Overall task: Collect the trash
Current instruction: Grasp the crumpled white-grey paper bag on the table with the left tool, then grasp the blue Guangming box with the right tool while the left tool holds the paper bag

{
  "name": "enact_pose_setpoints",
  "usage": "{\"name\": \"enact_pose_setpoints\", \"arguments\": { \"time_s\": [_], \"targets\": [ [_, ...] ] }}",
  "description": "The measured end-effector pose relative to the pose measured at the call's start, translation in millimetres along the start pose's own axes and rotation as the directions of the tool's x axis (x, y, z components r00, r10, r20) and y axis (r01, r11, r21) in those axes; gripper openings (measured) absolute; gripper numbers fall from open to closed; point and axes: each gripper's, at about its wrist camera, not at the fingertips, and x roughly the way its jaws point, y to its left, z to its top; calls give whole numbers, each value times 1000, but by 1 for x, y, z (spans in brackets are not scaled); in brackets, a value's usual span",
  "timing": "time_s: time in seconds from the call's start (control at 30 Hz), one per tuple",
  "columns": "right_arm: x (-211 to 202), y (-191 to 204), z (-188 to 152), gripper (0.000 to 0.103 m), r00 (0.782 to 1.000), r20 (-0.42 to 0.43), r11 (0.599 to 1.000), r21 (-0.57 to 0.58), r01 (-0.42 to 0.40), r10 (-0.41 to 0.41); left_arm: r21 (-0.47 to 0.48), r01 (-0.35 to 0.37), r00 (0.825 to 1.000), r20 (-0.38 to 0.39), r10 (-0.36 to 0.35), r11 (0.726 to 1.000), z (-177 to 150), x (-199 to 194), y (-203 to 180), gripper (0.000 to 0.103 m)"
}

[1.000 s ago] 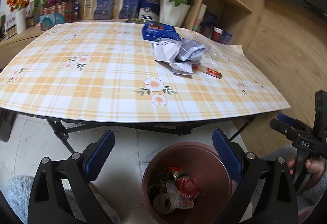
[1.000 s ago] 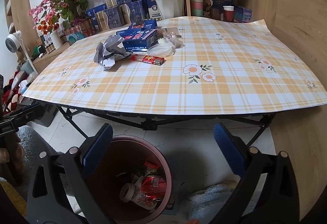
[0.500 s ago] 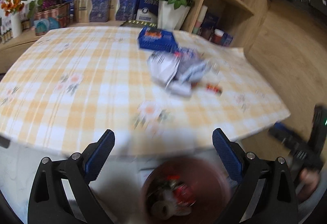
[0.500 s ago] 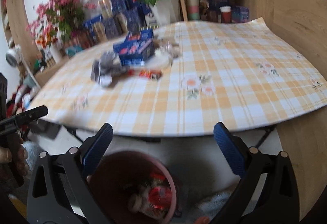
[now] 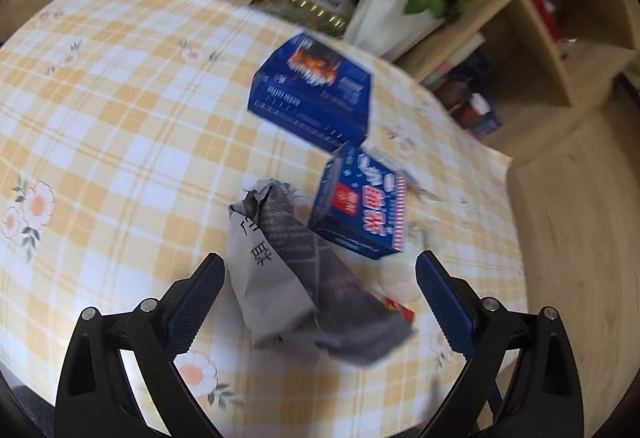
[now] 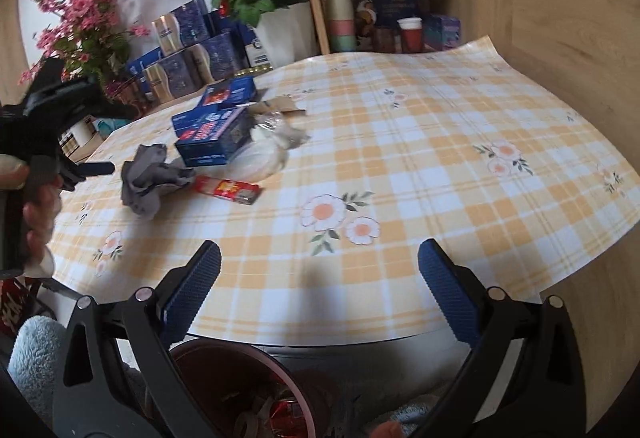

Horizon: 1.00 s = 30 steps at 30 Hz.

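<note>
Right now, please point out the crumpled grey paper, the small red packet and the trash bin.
crumpled grey paper [image 5: 292, 274]: left wrist view, on its middle fold.
small red packet [image 6: 228, 190]: right wrist view, on its top face.
trash bin [image 6: 240, 352]: right wrist view, on its far rim.

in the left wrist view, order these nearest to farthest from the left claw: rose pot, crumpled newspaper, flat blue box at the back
1. crumpled newspaper: between the open left claw fingers, nearest.
2. flat blue box: mid-table, beyond the paper.
3. rose pot: past the table's far edge, by the shelf.
</note>
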Motion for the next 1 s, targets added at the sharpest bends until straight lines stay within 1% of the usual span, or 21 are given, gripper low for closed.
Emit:
{"name": "enact_pose_setpoints", "arguments": {
  "time_s": [0.07,0.17,0.2,0.23,0.3,0.33,0.37,0.4,0.43,0.53,0.63,0.77,0.87,1.0],
  "targets": [
    [1,-5,0,97,1000,-2,1000,10,10,-10,-13,-23,999,-26,22,1000,-1,12,4,94],
    [4,-9,2,97,1000,-2,1000,25,8,-8,-26,-18,998,-63,17,1000,-8,26,9,94],
    [5,-9,3,97,1000,-4,1000,26,6,-6,-19,-17,997,-74,15,1000,-12,30,11,90],
    [7,-8,3,97,1000,-2,1000,20,3,-3,-6,-22,996,-82,21,1000,-15,32,11,77],
    [8,-4,5,97,1000,-2,1000,5,1,-1,10,-21,995,-101,22,1000,-19,34,14,65],
    [9,0,7,97,1000,-2,1000,-7,-3,3,7,-18,995,-100,19,1000,-20,32,16,49],
    [9,3,8,97,1000,-2,1000,-14,-10,10,6,-10,995,-103,11,1000,-21,29,21,44],
    [10,6,10,97,1000,-2,1000,-21,-22,22,9,-6,996,-94,7,1000,-20,25,23,37],
    [12,10,14,97,999,-4,999,-27,-42,42,22,0,997,-72,2,1000,-21,18,26,35],
    [19,23,27,97,997,-11,996,-33,-82,82,90,0,1000,-22,2,996,-22,-1,27,31],
    [29,42,46,97,992,-22,992,-34,-123,122,115,4,1000,26,-7,993,-23,-22,34,31],
    [46,76,76,97,986,-30,984,-60,-167,166,112,-30,994,103,18,993,-25,-50,53,31],
    [72,103,95,97,979,-74,978,-72,-194,189,91,-55,989,145,41,994,-28,-70,73,31],
    [110,133,113,97,978,-138,982,-81,-169,157,73,-88,980,186,74,993,-32,-91,98,31]
  ]
}}
